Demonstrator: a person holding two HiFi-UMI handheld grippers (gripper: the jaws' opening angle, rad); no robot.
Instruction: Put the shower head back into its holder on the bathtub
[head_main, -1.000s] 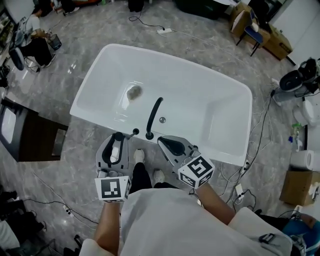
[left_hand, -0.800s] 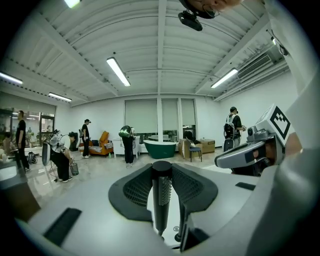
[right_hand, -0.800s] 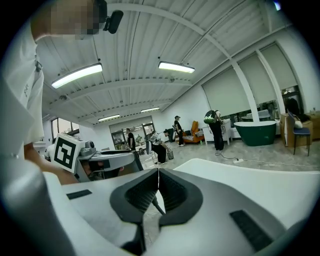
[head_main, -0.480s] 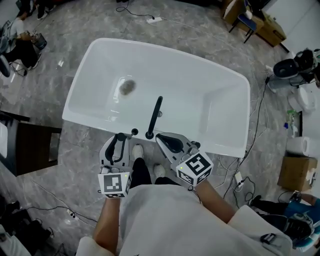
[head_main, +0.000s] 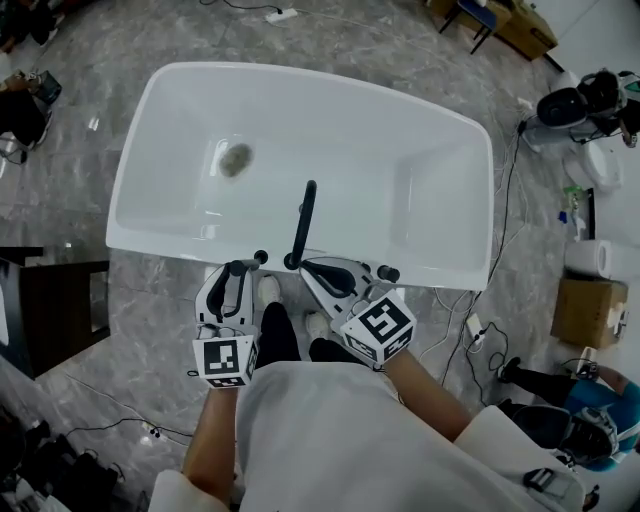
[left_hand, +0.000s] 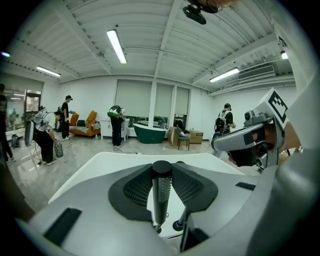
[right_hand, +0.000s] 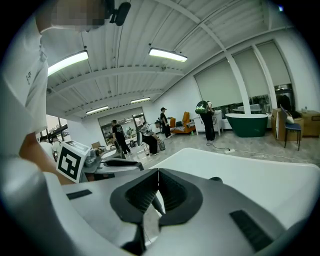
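The left gripper (head_main: 238, 272) has its jaws clamped on the shower head (head_main: 237, 290), a black textured stick that stands upright between the pads in the left gripper view (left_hand: 161, 192). It is held at the near rim of the white tub (head_main: 300, 85), just beside a small black knob (head_main: 261, 257) on that rim (whether the knob is the holder I cannot tell). Farther in, the drain (head_main: 235, 158) shows on the tub floor. A black spout (head_main: 303, 220) rises from the rim's middle and reaches over the basin. The right gripper (head_main: 306, 266) hangs just right of the spout's base, its jaws closed tip to tip with nothing between them (right_hand: 158, 172).
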